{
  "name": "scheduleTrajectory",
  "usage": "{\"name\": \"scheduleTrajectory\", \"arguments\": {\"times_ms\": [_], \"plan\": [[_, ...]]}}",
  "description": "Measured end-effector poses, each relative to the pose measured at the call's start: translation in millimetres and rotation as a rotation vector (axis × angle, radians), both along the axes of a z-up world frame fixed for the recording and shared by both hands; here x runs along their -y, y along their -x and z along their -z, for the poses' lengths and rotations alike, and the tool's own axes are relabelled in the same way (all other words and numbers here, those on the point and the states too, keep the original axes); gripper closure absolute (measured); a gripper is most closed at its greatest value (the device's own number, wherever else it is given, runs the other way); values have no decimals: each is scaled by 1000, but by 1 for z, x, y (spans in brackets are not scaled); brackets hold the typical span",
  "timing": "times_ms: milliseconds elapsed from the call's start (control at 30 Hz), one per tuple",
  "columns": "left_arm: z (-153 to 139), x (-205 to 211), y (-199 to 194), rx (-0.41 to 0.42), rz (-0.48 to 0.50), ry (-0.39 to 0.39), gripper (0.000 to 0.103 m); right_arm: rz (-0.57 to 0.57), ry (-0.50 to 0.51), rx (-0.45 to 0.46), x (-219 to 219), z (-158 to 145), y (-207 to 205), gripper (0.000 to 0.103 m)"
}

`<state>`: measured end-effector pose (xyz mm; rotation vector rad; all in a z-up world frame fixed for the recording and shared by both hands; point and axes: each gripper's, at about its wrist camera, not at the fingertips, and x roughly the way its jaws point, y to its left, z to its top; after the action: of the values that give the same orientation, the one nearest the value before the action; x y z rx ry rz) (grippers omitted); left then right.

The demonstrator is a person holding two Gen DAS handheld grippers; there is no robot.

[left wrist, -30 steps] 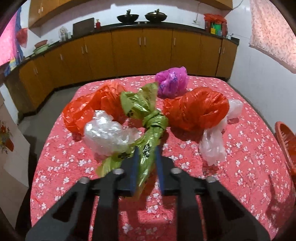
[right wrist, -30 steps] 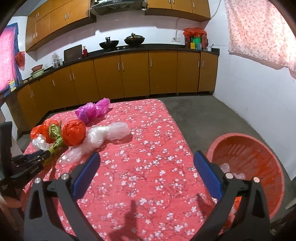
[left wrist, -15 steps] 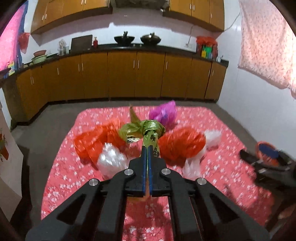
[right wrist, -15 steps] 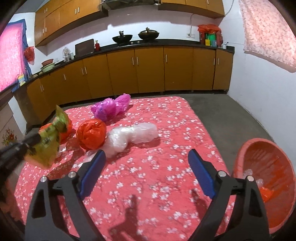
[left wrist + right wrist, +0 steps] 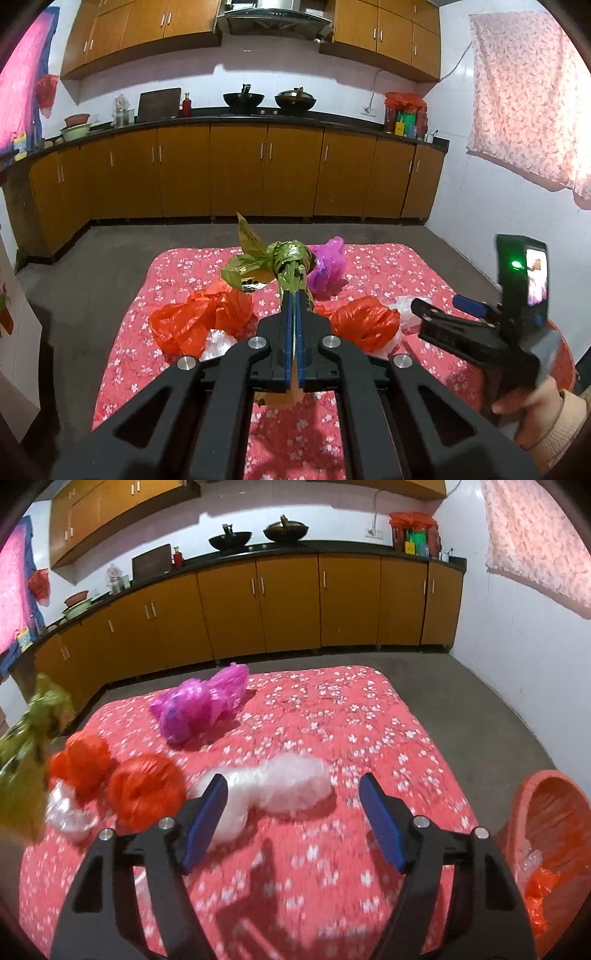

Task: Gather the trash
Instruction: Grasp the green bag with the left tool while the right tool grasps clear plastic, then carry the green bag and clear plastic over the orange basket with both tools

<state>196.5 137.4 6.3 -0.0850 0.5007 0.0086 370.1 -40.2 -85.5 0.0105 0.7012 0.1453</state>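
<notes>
The left tool point(image 5: 294, 314) is clamped on the green bag point(image 5: 284, 264), held above the counter point(image 5: 369, 266). The bag's long axis runs straight out from the pads toward the cabinets, knotted end farthest. Below it lie two orange bags point(image 5: 199, 321), a pink bag point(image 5: 328, 264) behind and a clear bag point(image 5: 280, 786) to the right. The right tool point(image 5: 293, 816) hangs over the clear bag, its jaws apart and closing, the bag in line between them but not pressed. An orange basin point(image 5: 546, 845) with scraps inside stands off the counter's right edge.
</notes>
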Motion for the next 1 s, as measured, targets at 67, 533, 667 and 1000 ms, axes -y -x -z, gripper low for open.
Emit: {"name": "scheduleTrajectory", "arguments": {"times_ms": [67, 533, 667, 1000], "plan": [[0, -1, -2, 3, 1, -3, 101, -6, 11, -18, -1, 4, -13, 31], [5, 7, -4, -7, 17, -27, 101, -96, 48, -116, -1, 24, -23, 98], [1, 10, 1, -3, 24, -32, 101, -84, 65, -90, 11, 16, -6, 99], [-8, 29, 14, 15, 64, -63, 101, -12, 107, -17, 56, -12, 35, 99]]}}
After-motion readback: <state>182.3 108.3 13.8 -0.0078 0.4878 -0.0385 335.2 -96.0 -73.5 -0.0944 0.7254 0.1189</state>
